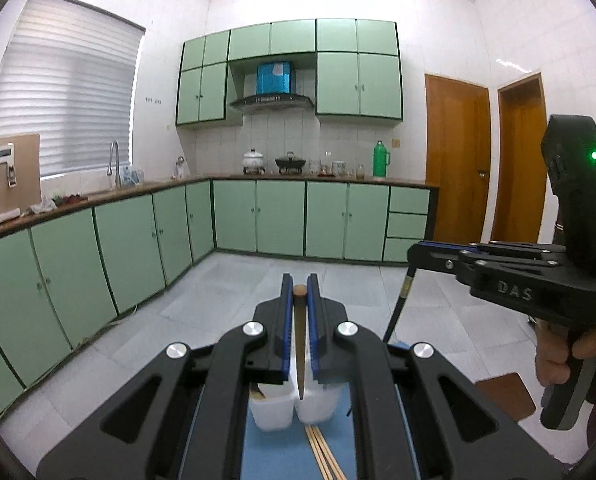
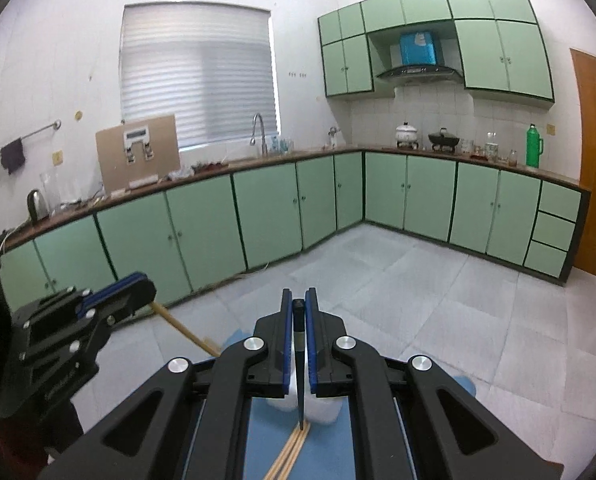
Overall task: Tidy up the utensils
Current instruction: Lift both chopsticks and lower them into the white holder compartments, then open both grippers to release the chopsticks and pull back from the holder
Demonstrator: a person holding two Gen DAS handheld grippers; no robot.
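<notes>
2 grippers [image 1: 299, 292] [image 2: 299, 304], 2 held chopsticks [image 1: 299, 344] [image 2: 299, 344], 2 white bins [image 1: 272, 408].

The white plastic two-compartment holder [image 1: 294, 408] stands on the blue mat [image 1: 274, 456], the loose bamboo chopsticks [image 1: 323, 454] lying just before it.

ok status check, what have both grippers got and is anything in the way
Left gripper shut on wooden chopstick. Right gripper shut on black chopstick. White holder below, loose chopsticks on blue mat. Nothing blocking.

"DAS" reads in raised letters on the right gripper [image 1: 411, 249] body, right of frame. Nothing else is legible anywhere.
</notes>
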